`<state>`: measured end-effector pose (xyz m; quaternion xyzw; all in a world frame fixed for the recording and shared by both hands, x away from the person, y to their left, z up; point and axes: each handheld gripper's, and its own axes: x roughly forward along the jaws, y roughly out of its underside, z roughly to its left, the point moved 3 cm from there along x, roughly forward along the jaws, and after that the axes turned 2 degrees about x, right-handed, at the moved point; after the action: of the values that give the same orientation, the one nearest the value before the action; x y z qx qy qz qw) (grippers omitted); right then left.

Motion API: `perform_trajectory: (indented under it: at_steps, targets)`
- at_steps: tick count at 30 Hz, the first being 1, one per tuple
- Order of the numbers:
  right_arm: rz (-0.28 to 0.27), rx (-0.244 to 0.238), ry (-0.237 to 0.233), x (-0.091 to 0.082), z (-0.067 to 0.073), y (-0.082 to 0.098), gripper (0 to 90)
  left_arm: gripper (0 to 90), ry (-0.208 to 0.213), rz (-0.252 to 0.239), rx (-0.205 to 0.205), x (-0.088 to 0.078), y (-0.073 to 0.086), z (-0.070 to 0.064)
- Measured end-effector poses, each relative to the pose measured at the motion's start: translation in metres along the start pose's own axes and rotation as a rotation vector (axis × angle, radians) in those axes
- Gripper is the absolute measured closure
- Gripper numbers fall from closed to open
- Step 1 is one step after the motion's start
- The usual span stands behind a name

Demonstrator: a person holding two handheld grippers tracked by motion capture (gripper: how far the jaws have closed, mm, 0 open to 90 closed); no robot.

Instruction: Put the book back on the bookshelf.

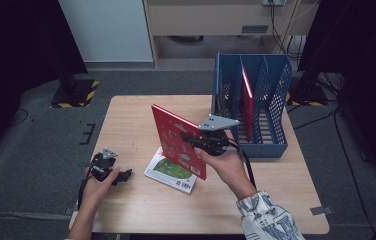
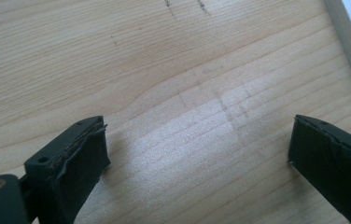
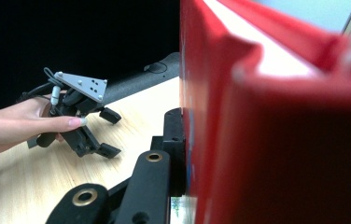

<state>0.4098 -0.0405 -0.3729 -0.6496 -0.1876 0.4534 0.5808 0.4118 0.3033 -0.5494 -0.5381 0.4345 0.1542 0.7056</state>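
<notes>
My right hand-held gripper (image 1: 202, 143) is clamped on the red book (image 1: 176, 140), which I'm holding upright and tilted above the worktop (image 1: 141, 200), left of the blue file rack (image 1: 276, 90). Under it lies a green-covered book (image 1: 172, 171). My left hand-held gripper (image 1: 118, 176) sits low at the worktop's left edge, jaws spread and empty. Another red book, I think, stands in the rack.

The red book (image 1: 178, 142) stands tilted on edge, lifted above the table's middle, cover facing left.
</notes>
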Motion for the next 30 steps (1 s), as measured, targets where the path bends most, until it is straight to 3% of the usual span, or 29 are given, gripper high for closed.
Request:
perform_trajectory:
  at_steps: [13,30]
  targets:
    - [-0.013,0.012,0.011,-0.019,-0.003,0.007,79.4,2.2,0.01,-0.001,-0.012,0.002,0.001,-0.001]
    - [-0.021,0.04,0.051,-0.048,-0.013,0.02,79.4,0.0,0.006,-0.045,-0.017,0.003,0.006,-0.002]
